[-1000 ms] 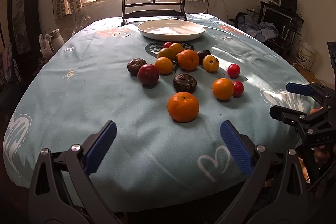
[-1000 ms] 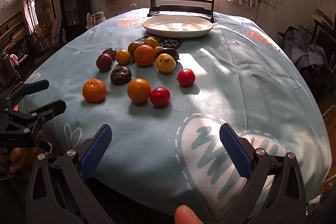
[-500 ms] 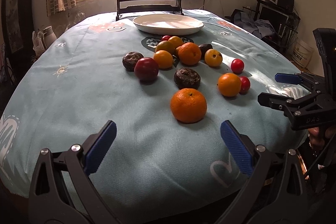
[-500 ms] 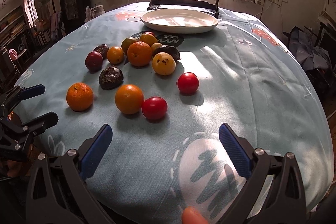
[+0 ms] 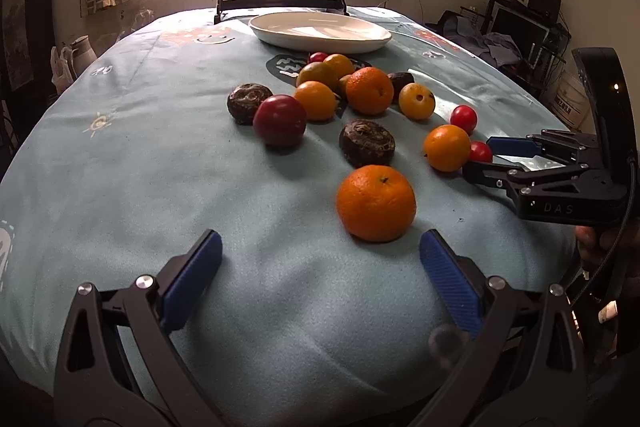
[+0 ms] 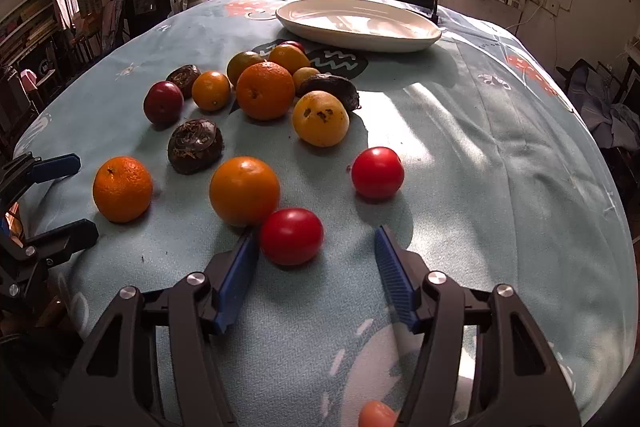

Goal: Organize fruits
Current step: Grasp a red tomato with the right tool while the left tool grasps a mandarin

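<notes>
In the left wrist view, the left gripper (image 5: 320, 267) stands wide apart and empty above the blue tablecloth (image 5: 120, 167), a mandarin (image 5: 375, 202) just beyond its fingertips.

In the right wrist view, the right gripper (image 6: 316, 247) has just been narrowing; its jaws are partly closed and grip nothing yet. A red tomato (image 6: 291, 235) sits at its left fingertip, beside an orange (image 6: 244, 190). The white plate (image 6: 416, 41) lies far back.

Round table (image 5: 120, 187) under light-blue patterned cloth (image 6: 500, 187). On it: white oval plate (image 5: 320, 33) at far side, loose oranges (image 5: 376, 203), red tomatoes (image 6: 291, 235), dark wrinkled fruits (image 5: 367, 143) mid-table.
</notes>
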Available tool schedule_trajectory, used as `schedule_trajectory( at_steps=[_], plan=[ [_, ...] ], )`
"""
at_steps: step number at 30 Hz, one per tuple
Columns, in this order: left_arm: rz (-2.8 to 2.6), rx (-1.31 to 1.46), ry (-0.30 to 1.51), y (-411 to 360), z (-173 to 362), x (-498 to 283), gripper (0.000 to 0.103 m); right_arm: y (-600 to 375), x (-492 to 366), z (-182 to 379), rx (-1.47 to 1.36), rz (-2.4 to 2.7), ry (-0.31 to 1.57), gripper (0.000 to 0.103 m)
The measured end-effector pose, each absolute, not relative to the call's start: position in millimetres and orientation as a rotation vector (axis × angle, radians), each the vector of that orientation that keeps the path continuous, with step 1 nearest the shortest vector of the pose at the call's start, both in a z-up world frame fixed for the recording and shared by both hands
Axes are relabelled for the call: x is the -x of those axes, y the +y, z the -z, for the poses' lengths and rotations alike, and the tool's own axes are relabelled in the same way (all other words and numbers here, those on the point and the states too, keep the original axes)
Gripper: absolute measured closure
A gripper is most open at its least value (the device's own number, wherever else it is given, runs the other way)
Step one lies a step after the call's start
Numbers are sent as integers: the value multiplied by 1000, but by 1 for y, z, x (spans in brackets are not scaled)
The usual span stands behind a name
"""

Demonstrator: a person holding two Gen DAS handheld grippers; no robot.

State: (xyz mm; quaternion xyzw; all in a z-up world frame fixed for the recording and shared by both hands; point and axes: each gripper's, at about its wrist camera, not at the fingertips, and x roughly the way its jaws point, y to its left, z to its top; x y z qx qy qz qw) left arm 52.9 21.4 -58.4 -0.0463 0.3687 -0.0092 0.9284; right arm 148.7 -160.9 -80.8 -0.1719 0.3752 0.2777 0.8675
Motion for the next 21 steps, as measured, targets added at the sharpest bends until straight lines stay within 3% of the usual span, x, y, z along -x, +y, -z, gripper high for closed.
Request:
schedule_trajectory(
  at_steps=[6, 11, 15, 17, 21],
  plan=[
    [72, 98, 767, 20, 57, -61, 3, -157, -141, 82, 394, -621, 745, 69],
    [99, 81, 767, 14, 55, -69, 14, -166, -142, 84, 316, -638, 733, 71],
    [118, 64, 788, 8, 57, -81, 37, -168, -140, 84, 304, -643, 722, 71],
    [130, 63, 804, 6, 58, -86, 44, -168, -139, 85, 304, -645, 718, 71],
    [125, 43, 819, 1, 61, -91, 47, -171, -138, 85, 288, -654, 718, 71]
  ],
)
